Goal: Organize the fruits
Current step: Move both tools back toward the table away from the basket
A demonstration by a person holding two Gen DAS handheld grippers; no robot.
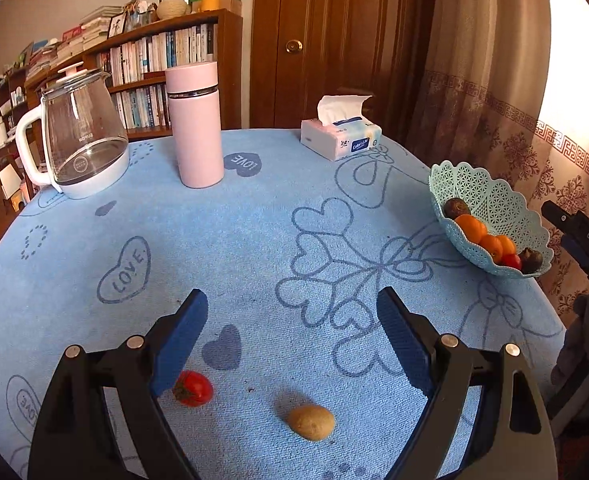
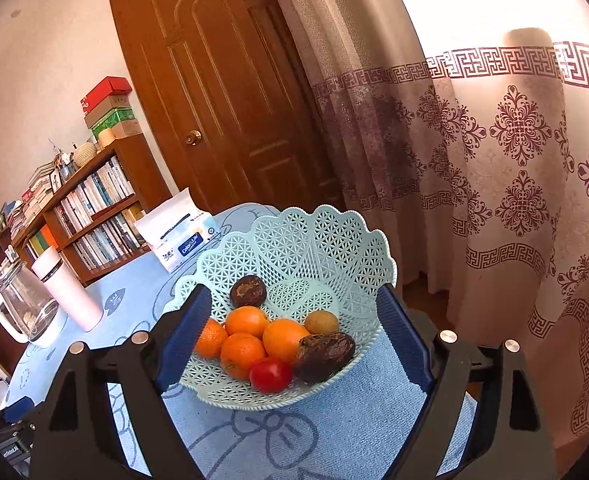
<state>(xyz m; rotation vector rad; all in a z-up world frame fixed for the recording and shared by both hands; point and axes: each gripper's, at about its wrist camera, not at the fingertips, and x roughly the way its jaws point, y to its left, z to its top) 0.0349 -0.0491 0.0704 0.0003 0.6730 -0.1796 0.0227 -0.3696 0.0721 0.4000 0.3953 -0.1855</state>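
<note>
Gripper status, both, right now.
Left gripper: open, holding nothing.
Right gripper: open, holding nothing, at the basket.

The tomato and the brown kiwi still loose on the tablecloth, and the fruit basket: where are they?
tomato [image 1: 193, 388], left wrist view, its red side.
kiwi [image 1: 311, 422], left wrist view, middle of its skin.
fruit basket [image 2: 326, 240], right wrist view, bare back wall.

Left tool [image 1: 292, 312] and right tool [image 2: 294, 308] both gape empty

Four oranges [image 2: 246, 321], two tomatoes [image 1: 192, 388] (one basketed), two kiwis [image 1: 311, 422], two dark fruits [image 2: 247, 290], one basket [image 2: 334, 248]
</note>
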